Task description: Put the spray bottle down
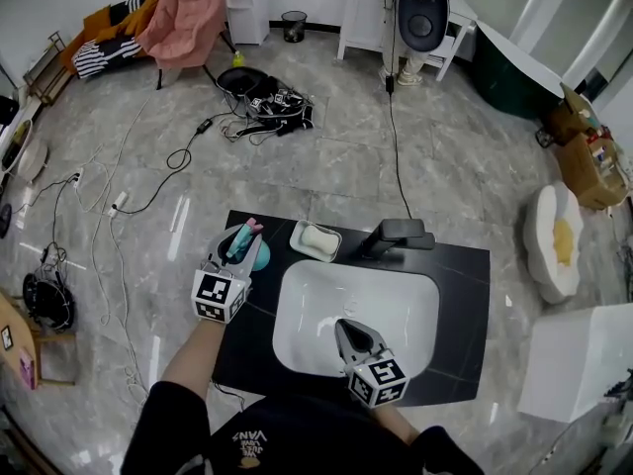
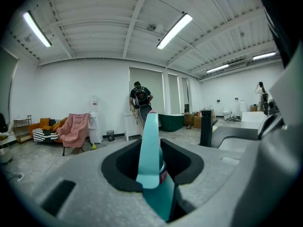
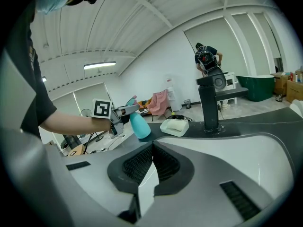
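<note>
Unreadably small spray bottle (image 2: 160,197) label (image 2: 164,176)

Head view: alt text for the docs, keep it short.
Seen from above, the left tool grips a teal spray bottle at the black counter left of a white sink; contact with the counter is unclear. The right tool, shut and empty, hovers over the basin's near edge. A soap dish and black faucet sit behind the sink.
</note>
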Available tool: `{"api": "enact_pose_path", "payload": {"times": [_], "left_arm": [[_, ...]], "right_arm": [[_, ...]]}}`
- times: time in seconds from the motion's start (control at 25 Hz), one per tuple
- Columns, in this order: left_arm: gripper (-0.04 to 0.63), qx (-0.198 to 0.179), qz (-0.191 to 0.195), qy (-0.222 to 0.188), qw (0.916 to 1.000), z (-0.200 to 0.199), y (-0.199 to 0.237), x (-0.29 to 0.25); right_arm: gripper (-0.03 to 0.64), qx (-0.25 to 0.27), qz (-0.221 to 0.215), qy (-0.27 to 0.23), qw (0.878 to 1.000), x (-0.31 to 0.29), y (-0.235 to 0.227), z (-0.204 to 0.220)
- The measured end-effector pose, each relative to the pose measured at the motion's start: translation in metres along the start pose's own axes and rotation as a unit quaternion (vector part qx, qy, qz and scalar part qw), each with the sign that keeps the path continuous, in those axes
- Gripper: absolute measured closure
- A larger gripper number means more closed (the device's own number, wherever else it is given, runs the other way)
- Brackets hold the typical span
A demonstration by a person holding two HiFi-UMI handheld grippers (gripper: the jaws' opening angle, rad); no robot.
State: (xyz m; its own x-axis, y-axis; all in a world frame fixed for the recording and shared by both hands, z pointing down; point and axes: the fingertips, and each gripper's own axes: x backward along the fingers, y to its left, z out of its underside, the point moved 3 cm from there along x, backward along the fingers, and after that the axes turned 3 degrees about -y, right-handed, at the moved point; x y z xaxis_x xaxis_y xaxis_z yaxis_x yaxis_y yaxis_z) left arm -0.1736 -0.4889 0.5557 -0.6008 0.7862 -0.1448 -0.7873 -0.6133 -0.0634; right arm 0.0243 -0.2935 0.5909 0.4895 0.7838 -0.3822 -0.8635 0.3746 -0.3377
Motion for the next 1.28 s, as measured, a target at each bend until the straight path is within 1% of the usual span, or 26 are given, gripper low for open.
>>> {"api": "enact_pose_path", "payload": {"times": [0.2,0.44,0.48,0.6,0.68,0.92,1.08,1.28], "left_arm": [[0.468,-0.005,-0.002,-0.003,1.0,0.003,0.0,-0.002],[0.461,0.0,0.012,0.008,0.9999,0.005,-0.002,-0.002],[0.445,0.004,0.013,0.009,0.9999,0.006,-0.002,-0.003],[0.352,0.014,0.014,0.012,0.9997,0.007,-0.002,-0.002],[0.329,0.019,0.014,0.014,0.9996,0.008,-0.002,-0.001],[0.293,0.023,0.005,0.02,0.9995,0.005,-0.002,0.004],[0.284,0.025,0.003,0.021,0.9994,0.007,-0.003,0.01],[0.276,0.036,-0.01,0.025,0.999,0.01,-0.003,0.03]], "right_arm": [[0.615,0.001,0.003,-0.001,1.0,-0.002,0.0,-0.001],[0.615,0.003,0.004,-0.004,1.0,0.001,0.006,-0.002],[0.615,0.002,0.005,-0.005,1.0,0.001,0.006,-0.003],[0.615,0.002,0.007,-0.008,1.0,0.002,0.006,-0.004],[0.615,0.002,0.008,-0.011,1.0,0.003,0.005,-0.005],[0.615,0.002,0.012,-0.02,1.0,0.006,0.004,-0.01],[0.615,0.004,0.011,-0.025,1.0,0.008,0.003,-0.013],[0.615,0.011,0.005,-0.027,1.0,0.01,0.008,-0.015]]}}
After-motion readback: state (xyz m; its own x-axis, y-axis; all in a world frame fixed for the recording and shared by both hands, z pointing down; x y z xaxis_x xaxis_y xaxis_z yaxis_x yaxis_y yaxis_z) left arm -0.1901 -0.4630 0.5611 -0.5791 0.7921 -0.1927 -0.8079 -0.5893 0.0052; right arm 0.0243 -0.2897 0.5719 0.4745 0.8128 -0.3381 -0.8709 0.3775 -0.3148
